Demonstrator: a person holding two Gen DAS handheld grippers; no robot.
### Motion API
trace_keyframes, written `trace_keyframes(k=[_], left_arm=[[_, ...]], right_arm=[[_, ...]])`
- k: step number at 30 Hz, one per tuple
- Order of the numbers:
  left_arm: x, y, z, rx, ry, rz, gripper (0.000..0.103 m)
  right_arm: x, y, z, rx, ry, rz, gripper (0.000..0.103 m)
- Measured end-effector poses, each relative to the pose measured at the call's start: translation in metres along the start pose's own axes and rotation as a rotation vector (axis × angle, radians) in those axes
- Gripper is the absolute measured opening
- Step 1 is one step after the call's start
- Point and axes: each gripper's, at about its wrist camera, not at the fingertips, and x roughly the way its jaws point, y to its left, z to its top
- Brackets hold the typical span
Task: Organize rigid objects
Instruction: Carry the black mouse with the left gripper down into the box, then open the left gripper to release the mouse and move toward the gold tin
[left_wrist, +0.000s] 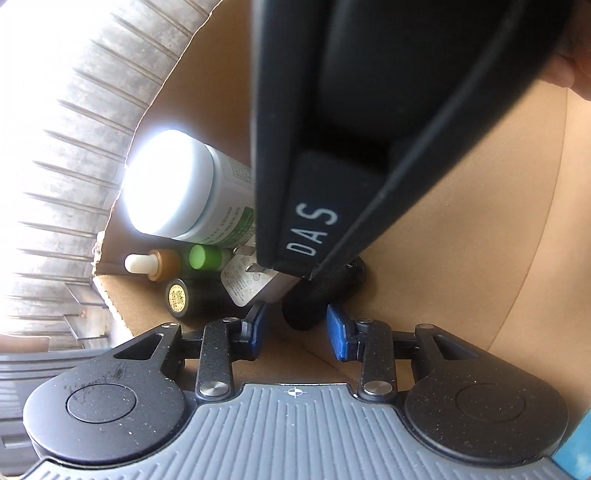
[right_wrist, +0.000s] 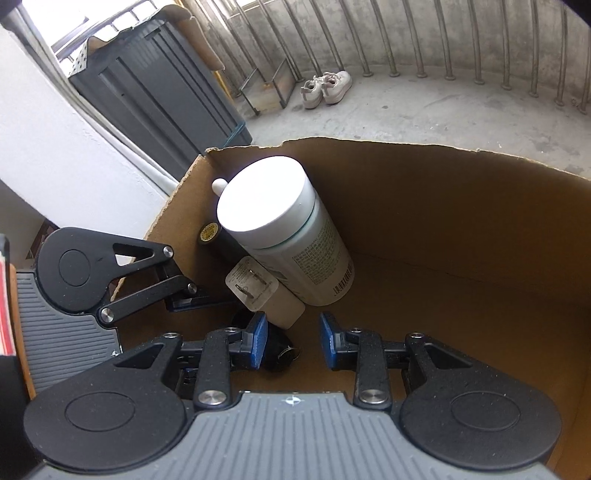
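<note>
A cardboard box (right_wrist: 443, 206) holds a tall white-lidded bottle (right_wrist: 280, 229), a white charger plug (right_wrist: 266, 291), a dark jar with a gold lid (right_wrist: 209, 232) and a black rounded object (right_wrist: 277, 349). The left wrist view adds a brown dropper bottle (left_wrist: 155, 264) and a green-capped bottle (left_wrist: 205, 257) by the wall. My left gripper (left_wrist: 297, 332) is open, its blue pads either side of the black object's (left_wrist: 314, 302) near end without pressing it. My right gripper (right_wrist: 293, 339) is open over bare cardboard, with the black object against its left pad's outer side.
The right tool's black housing (left_wrist: 369, 110) marked DAS fills the upper left wrist view, with a person's hand (left_wrist: 576, 70) behind it. Outside the box are a concrete floor, a metal railing (right_wrist: 443, 44), white shoes (right_wrist: 325, 88) and a dark cabinet (right_wrist: 159, 88). The box's right half shows bare cardboard.
</note>
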Motion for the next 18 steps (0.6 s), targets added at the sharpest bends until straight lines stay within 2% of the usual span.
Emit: trace_keyframes(k=[2,6,14,18], left_arm=[[-0.008,0.0,-0.005,-0.015,-0.017,0.009,0.036],[-0.035,-0.007,-0.011,-0.02,-0.063,0.088,0.037],[-0.096,-0.025,-0.03,-0.026,-0.163,0.154,0.037],[-0.129,-0.042,-0.053,-0.064,-0.262,0.164,0.038]], right_arm=[[-0.005,0.002,0.0,-0.016,-0.02,0.006,0.034],[-0.017,0.01,-0.003,-0.056,-0.034,-0.012,0.034],[-0.069,0.036,-0.022,-0.115,-0.089,-0.048,0.034],[-0.1,0.043,-0.041,-0.133,-0.144,-0.05,0.034]])
